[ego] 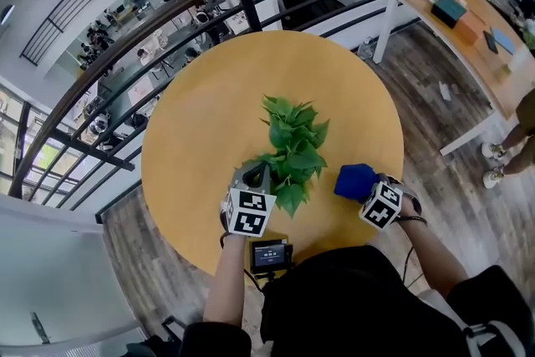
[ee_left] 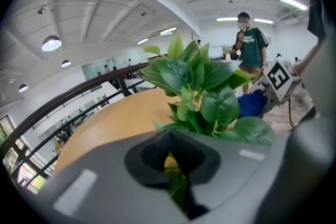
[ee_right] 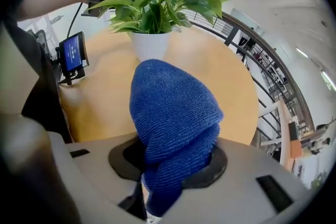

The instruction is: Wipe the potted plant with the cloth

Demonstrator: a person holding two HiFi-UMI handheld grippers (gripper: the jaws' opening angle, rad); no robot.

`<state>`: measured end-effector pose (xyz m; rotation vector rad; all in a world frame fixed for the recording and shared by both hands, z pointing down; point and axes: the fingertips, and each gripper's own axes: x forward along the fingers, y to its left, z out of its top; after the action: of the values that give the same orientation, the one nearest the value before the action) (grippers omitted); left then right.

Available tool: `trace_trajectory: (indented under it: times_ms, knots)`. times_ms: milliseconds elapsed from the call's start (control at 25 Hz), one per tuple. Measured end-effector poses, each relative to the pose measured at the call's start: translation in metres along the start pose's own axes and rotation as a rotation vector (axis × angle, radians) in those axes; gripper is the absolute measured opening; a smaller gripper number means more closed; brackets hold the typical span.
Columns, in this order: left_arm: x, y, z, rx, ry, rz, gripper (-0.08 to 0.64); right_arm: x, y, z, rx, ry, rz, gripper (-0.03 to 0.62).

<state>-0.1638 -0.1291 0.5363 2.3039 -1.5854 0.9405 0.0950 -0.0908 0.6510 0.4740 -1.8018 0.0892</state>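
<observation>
Here, a potted plant (ego: 292, 150) with broad green leaves in a white pot (ee_right: 151, 45) stands on the round, light-wood table (ego: 192, 138), a little nearer the person's edge than the centre. The left gripper (ego: 257, 176) comes at it from that near edge, on the plant's left side. Its jaws are closed, pinching a green leaf (ee_left: 177, 189) of the plant between them. The right gripper (ego: 368, 190) is over the table's near right part, beside the plant but apart from it, pointing steeply down. Its jaws are clamped on a bunched blue knitted cloth (ee_right: 173, 134), which bulges out beyond the jaws in a rounded lump. The cloth hangs near the leaves without touching them. A small black device with a lit screen (ego: 270, 255) sits at the table's near edge, in front of the person.
</observation>
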Motion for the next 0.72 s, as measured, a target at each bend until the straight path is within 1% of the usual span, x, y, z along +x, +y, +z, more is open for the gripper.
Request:
trace_trajectory:
  times_ms: [160, 400, 600, 720]
  knots:
    - [-0.007, -0.001, 0.001, 0.004, -0.010, 0.007, 0.002, -0.012, 0.007, 0.003, 0.044, -0.036, 0.003, 0.150]
    - [-0.020, -0.006, 0.008, -0.013, -0.047, 0.026, 0.002, -0.041, 0.003, 0.023, 0.119, -0.160, -0.009, 0.150]
    - [-0.047, 0.000, 0.020, -0.050, -0.114, 0.094, 0.002, -0.073, -0.009, 0.043, 0.165, -0.282, -0.034, 0.150]
    - [-0.073, 0.003, 0.026, -0.089, -0.156, 0.152, 0.002, -0.093, -0.017, 0.055, 0.163, -0.371, -0.060, 0.150]
